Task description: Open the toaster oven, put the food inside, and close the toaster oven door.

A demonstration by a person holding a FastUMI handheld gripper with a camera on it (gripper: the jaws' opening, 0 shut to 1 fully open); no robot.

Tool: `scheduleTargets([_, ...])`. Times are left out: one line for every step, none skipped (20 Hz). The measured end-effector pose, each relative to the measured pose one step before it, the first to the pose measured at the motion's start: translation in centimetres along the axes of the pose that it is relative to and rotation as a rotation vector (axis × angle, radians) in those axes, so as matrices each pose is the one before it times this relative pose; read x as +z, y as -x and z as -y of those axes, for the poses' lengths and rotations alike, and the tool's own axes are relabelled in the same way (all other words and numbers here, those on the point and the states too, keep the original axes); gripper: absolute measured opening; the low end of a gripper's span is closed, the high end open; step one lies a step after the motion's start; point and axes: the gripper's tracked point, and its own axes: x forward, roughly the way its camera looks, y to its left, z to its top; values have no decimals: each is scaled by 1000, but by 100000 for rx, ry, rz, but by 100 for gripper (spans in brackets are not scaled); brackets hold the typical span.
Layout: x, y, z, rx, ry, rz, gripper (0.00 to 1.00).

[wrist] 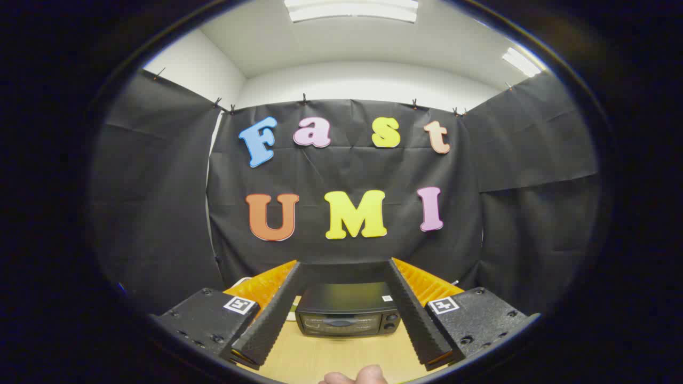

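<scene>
While I look forward along the gripper [344, 306], I see its two fingers [277, 314] spread wide apart, with nothing pinched between them and neither one touching anything. Framed in the gap between them, well beyond the tips, sits the toaster oven [348, 316], a dark, low box standing upright on the light wooden tabletop [341, 357]. Its door [340, 323] faces me and looks closed, flat against the front, with a handle running across its upper part. To the right of the door I can make out two small round knobs [391, 321], one above the other; they are too small for me to read any settings. A small pale sticker [387, 298] sits on the oven's top near its right rear corner. Just left of the oven, partly hidden by the left finger, I catch a sliver of something white [291, 316] on the table, but I cannot tell what it is. At the very near end of the tabletop, closer to me than the fingers, the tips of a person's hand [356, 376] show, resting low between the two fingers. Behind the oven hangs the booth's black cloth wall [347, 176], and above it a white ceiling with a bright light panel [352, 9].
</scene>
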Motion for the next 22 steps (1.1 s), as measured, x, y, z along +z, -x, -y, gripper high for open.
scheduleTargets([141, 153, 98, -182, -20, 128, 100])
scheduleTargets([112, 193, 99, -186, -265, 297, 100])
scheduleTargets([30, 148, 118, -278, -81, 166, 100])
scheduleTargets([-13, 19, 125, -241, 85, 1, 100])
scheduleTargets([-65, 8, 75, 7, 97, -232, 100])
scheduleTargets([-96, 39, 67, 38, 383, -471, 100])
scheduleTargets([55, 111, 99, 23, 751, -230, 100])
scheduleTargets([32, 51, 165, -105, 840, 139, 100])
scheduleTargets([252, 31, 78, -107, 912, 322, 100])
scheduleTargets([2, 98, -139, 169, 734, 113, 100])
scheduleTargets([-16, 83, -303, 700, 325, -221, 100])
scheduleTargets([95, -21, -453, 733, 718, 164, 100])
scheduleTargets([57, 166, -313, 607, 558, 193, 100])
scheduleTargets([138, 212, -303, 627, -198, 318, 100])
scheduleTargets([374, 141, -302, 525, -940, 816, 100])
scheduleTargets([150, 137, -80, 165, -696, 322, 100])
scheduleTargets([358, 66, -155, 350, -403, 467, 100])
scheduleTargets([296, 103, -52, 4, 39, 350, 100])
scheduleTargets([241, -26, -80, 88, 354, 128, 100])
scheduleTargets([-119, 66, -305, 687, 815, -454, 100])
scheduleTargets([-127, 16, -300, 892, 1593, -1039, 100])
scheduleTargets([-266, 95, -269, 917, 1852, -699, 100])
